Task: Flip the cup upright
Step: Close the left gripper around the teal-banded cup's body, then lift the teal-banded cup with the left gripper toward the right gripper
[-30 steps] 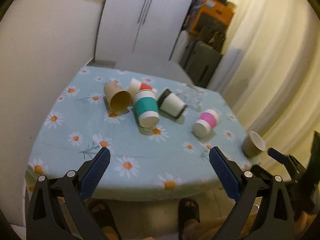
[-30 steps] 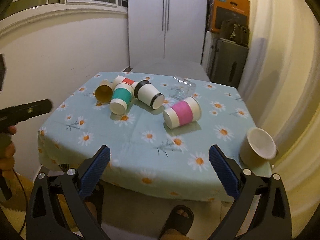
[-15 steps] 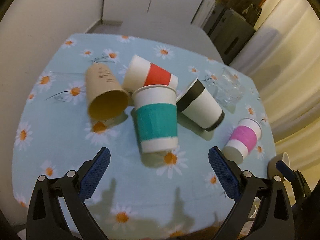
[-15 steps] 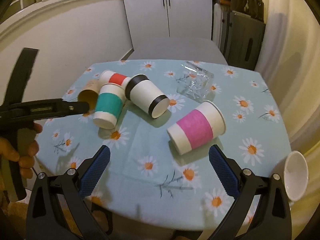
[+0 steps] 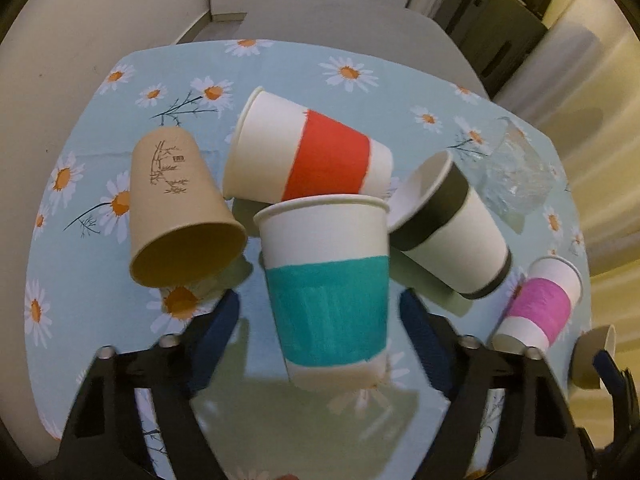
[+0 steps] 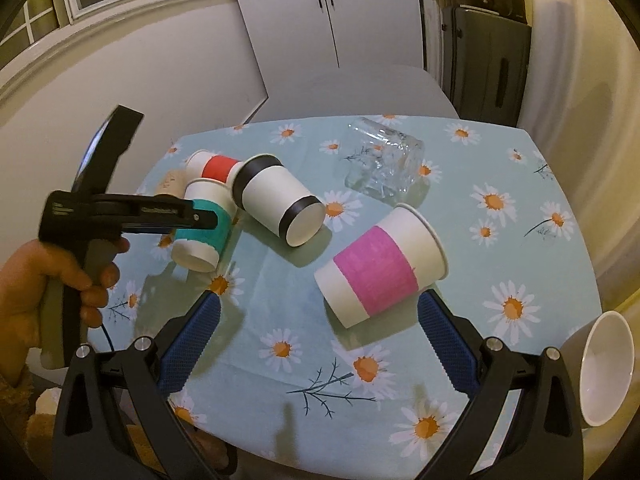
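Observation:
Several paper cups lie on their sides on the daisy tablecloth (image 5: 100, 280). The teal-banded cup (image 5: 328, 284) lies with its base towards me, between the open fingers of my left gripper (image 5: 320, 320), which straddles its lower part without touching. Around it lie a brown cup (image 5: 176, 208), a red-banded cup (image 5: 312, 156) and a black-banded cup (image 5: 452, 228). The pink-banded cup (image 6: 380, 268) lies just ahead of my open right gripper (image 6: 320, 344). The left gripper (image 6: 132, 212) also shows in the right wrist view, over the teal cup (image 6: 204, 232).
A clear glass (image 6: 384, 164) lies on its side at the table's far side. A grey-brown cup (image 6: 600, 364) lies at the right table edge. A grey chair back (image 6: 360, 92) stands behind the table, with a wall at left and curtains at right.
My left gripper has moved forward and down until its fingers flank the teal cup. My right gripper has moved closer to the pink cup.

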`<state>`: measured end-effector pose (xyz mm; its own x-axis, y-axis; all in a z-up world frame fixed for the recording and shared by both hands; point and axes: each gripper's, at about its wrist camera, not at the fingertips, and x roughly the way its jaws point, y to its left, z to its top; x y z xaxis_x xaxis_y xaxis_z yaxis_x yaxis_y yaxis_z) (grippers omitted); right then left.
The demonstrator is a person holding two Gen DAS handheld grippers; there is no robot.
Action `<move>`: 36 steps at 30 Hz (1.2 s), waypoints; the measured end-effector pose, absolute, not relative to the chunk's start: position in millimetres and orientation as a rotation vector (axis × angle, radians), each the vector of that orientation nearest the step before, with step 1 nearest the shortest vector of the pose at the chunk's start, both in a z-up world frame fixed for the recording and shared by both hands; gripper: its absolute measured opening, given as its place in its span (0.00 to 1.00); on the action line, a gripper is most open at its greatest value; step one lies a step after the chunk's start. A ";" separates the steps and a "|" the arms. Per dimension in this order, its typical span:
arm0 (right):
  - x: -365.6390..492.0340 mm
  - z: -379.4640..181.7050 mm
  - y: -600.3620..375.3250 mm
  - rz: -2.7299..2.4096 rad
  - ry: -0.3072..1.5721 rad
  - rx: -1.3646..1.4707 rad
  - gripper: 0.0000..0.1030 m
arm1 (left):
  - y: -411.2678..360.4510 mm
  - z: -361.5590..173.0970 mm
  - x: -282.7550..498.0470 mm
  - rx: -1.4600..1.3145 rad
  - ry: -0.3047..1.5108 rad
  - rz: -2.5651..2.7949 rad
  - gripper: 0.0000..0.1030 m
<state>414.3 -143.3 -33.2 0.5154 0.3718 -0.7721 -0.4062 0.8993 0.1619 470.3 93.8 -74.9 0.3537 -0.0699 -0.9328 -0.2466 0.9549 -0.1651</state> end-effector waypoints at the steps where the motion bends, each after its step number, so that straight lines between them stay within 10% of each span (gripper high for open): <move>1: 412.6 -33.2 -142.5 0.454 0.908 -0.062 0.95 | 92.3 -76.7 473.2 -0.305 1.218 0.114 0.61; 36: 358.2 -19.8 -156.0 0.664 1.001 0.136 0.95 | 49.2 -76.2 371.3 -0.469 1.238 -0.067 0.59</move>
<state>358.2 -156.0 -19.8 0.3621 0.5739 -0.7345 -0.4537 0.7969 0.3990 371.3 49.2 -76.2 0.3374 -0.2992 -0.8925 -0.2013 0.9033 -0.3789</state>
